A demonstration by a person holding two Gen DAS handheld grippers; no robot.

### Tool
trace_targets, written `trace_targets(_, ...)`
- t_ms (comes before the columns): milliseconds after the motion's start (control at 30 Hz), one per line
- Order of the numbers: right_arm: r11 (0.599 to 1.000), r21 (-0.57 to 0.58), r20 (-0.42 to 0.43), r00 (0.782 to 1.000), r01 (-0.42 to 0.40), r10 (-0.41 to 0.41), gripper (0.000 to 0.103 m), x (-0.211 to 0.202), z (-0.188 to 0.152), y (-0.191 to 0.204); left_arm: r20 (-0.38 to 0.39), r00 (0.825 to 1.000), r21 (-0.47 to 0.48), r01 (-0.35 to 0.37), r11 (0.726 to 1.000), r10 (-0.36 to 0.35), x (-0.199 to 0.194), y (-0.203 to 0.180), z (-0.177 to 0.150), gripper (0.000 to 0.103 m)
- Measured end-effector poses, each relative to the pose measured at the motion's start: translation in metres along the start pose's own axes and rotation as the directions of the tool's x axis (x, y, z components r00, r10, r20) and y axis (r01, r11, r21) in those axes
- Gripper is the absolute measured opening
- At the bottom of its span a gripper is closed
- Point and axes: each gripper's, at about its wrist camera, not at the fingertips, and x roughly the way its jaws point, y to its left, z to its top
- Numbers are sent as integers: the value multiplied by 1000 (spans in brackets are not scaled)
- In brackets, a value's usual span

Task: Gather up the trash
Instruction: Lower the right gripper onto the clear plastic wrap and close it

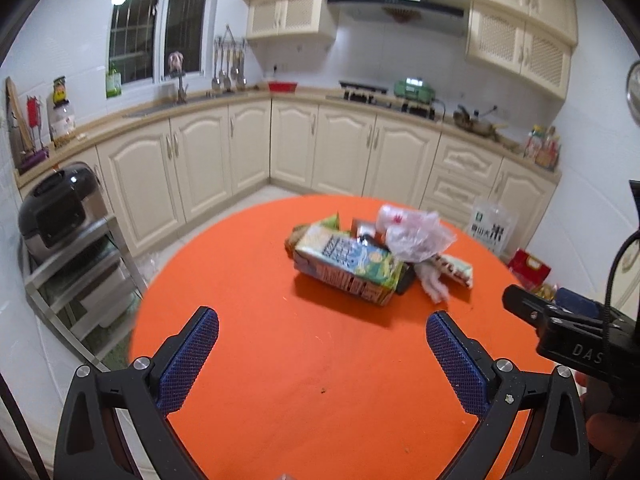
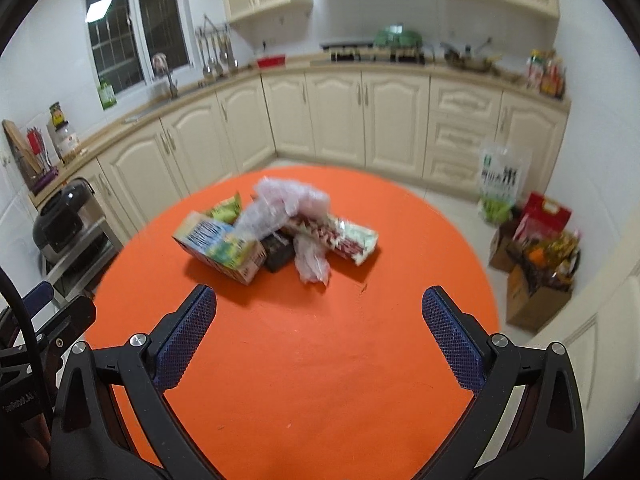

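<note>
Both tongs spread wide, nothing between the pads. Left tongs [image 1: 322, 330] and right tongs [image 2: 319, 308] hover over the near half of the round orange worktop [image 1: 260, 360], short of the trash.

Trash sits in one heap near the worktop's centre, toward the far side:
- Carton [image 1: 346, 266] lies flat on its side. In the left view its long axis runs diagonally, far-left to near-right; the near-right end points at the right tongs' side. It's the closest item to both tongs.
- Crumpled clear plastic bag [image 1: 416, 234] on top of the heap, right of the carton, touching it.
- Green snack packet [image 2: 226, 210] behind the carton, partly hidden.
- Dark flat item [image 2: 278, 254] wedged between carton and bag; can't tell what it is.
- Red-and-white wrapper [image 2: 348, 240] lies flat, long axis far-left to near-right in the right view, sticking out under the bag.

Right view is motion-blurred.
</note>
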Motion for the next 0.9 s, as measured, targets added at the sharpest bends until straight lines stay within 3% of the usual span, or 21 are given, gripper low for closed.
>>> trace_targets(200, 1000, 17, -79, 997, 24, -23, 100, 63, 9, -25, -73, 997, -19, -10, 1000, 9, 65, -8, 46, 102)
trace_targets(500, 999, -26, -120, 993, -20, 17, 100, 113, 32, -37, -144, 990, -60, -2, 998, -7, 159, -26, 117, 102)
trace_targets(733, 994, 30, -169, 980, -103, 107, 88, 110, 13, -40, -165, 986, -69, -9, 998, -2, 212, -36, 141, 102)
trace_targets(900, 992, -6, -176, 977, -126, 123, 78, 128, 9, -21, -163, 986, -109, -35, 993, 17, 237, -28, 157, 102)
